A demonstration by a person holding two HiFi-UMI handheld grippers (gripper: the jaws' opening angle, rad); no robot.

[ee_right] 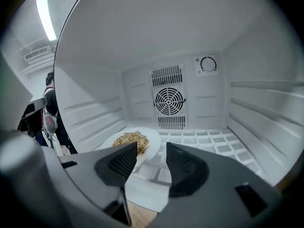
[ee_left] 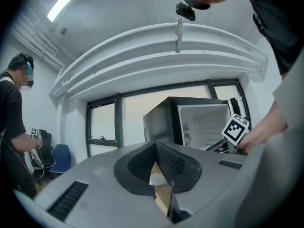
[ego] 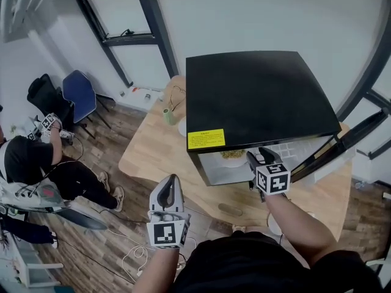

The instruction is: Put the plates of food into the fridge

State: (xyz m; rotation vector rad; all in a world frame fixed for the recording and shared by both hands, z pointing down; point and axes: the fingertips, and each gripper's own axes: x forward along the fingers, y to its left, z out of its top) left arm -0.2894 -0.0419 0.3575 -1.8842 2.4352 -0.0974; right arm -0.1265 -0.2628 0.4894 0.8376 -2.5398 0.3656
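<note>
A black mini fridge (ego: 256, 96) stands on a wooden table (ego: 153, 151) with its door (ego: 342, 142) swung open to the right. Inside, a white plate of food (ee_right: 135, 140) lies on the left of the white gridded floor (ee_right: 209, 139); its edge also shows at the fridge mouth (ego: 232, 155). My right gripper (ee_right: 152, 148) reaches into the opening (ego: 255, 157), jaws open; the plate's near rim sits by the left jaw, and neither pad presses on it. My left gripper (ego: 171, 182) hangs over the table's front edge, shut and empty (ee_left: 156, 146).
Behind the fridge's left side, a second white plate (ego: 181, 127) and a green cup (ego: 168, 116) stand on the table. A seated person (ego: 24, 157) and a blue chair (ego: 79, 93) are at far left. Cables lie on the wooden floor (ego: 134, 255).
</note>
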